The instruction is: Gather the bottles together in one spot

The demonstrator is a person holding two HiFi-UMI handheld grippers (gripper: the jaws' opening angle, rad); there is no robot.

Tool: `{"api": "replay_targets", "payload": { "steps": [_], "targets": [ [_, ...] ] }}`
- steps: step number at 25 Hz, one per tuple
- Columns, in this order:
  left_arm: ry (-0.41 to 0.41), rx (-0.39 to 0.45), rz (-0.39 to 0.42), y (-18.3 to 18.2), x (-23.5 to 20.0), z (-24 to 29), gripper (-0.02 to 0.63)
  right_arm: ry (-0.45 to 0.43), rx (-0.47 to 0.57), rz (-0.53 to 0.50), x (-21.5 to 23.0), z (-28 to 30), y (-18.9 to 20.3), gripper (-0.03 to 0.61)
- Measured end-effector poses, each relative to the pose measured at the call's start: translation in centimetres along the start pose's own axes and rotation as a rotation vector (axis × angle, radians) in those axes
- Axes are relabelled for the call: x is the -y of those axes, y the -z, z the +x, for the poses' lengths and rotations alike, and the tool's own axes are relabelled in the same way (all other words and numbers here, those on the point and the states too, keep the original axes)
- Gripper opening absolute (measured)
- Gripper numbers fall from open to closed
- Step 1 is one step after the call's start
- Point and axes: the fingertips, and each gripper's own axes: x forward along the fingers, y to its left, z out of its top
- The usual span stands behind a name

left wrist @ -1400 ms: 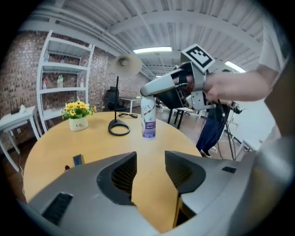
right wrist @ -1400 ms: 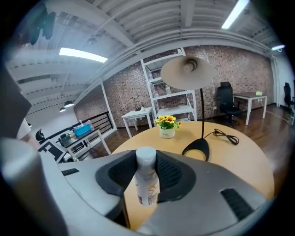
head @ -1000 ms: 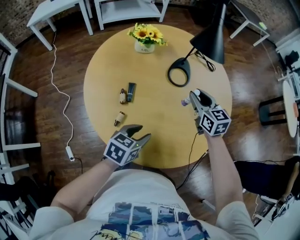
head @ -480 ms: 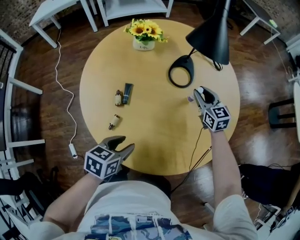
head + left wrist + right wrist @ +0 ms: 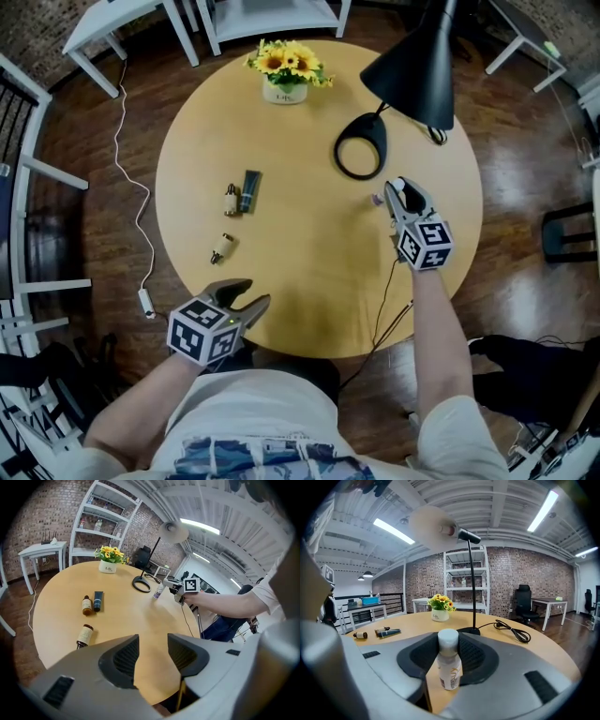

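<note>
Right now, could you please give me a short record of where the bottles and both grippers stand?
table: round wooden table, sunflower pot and black lamp on its far side
far brown bottle: lying beside dark tube
near brown bottle: lying apart, closer to the person
right gripper: closed on white bottle, upright on the table; jaws just eased open slightly
left gripper: open, empty, near edge
gathered: not yet

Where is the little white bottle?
In the head view the small white bottle stands at the right of the round table, just below the ring-shaped lamp base, between the jaws of the right gripper, which have just been opening.
</note>
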Motion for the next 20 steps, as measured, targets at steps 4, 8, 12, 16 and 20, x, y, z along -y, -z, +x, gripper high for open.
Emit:
{"api": "replay_targets", "payload": {
  "steps": [4, 8, 12, 16, 20],
  "targets": [
    [-0.001, 0.002, 0.000, 0.1, 0.2, -0.1, 0.196, 0.002, -0.003, -0.015, -0.1, -0.1, 0.0, 0.129],
    [-0.003, -0.003, -0.004, 0.6, 0.4, -0.1, 0.196, 0.012, 0.002, -0.008, 0.1, 0.1, 0.0, 0.138],
    [-0.011, -0.007, 0.000, 1.2, 0.3, -0.2, 0.196, 0.016, 0.007, 0.002, -0.2, 0.0, 0.0, 0.206],
    [-0.028, -0.009, 0.017, 1.5, 0.5, -0.2, 0.196, 0.043, 0.023, 0.002, 0.0, -0.9, -0.8, 0.253],
    [-0.048, 0.008, 0.015, 1.5, 1.3, -0.5, 0.196, 0.086, 0.074, 0.032, 0.0, -4.0, -3.4, 0.262]
  ]
}}
